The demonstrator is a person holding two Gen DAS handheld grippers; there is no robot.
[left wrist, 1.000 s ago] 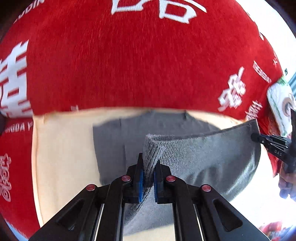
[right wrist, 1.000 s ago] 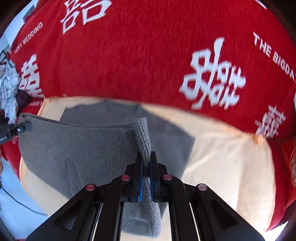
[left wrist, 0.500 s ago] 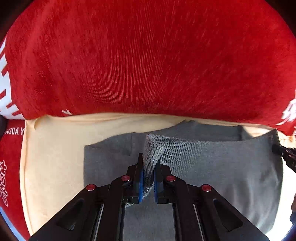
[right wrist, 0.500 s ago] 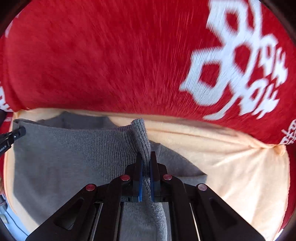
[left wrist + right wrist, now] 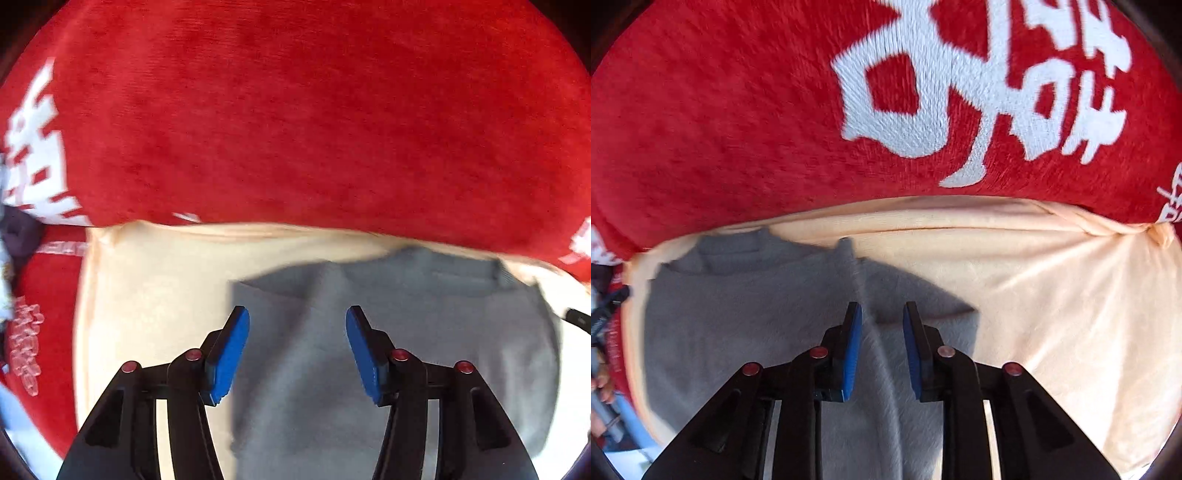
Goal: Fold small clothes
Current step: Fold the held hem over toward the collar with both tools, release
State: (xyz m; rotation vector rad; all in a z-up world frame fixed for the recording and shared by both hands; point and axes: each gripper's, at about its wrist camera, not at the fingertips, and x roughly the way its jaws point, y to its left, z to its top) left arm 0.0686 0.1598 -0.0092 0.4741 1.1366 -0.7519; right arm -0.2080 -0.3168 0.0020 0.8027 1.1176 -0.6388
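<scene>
Red plush cover [image 5: 295,129] with white characters [image 5: 979,85] filled the background; in front of it lay a cream cloth [image 5: 155,295] [image 5: 1052,295]. Grey knit garment [image 5: 424,332] [image 5: 738,314] lay folded flat on the cream cloth. Left hand-held gripper [image 5: 297,347] pointed steeply down over the garment's left part, jaws opening, blue pads [image 5: 229,354] clear of the fabric, nothing grasped. Right hand-held gripper [image 5: 882,347] pointed down over the garment's right part, jaws opening; a raised fold ran between its pads [image 5: 851,350], which no longer pinched it.
</scene>
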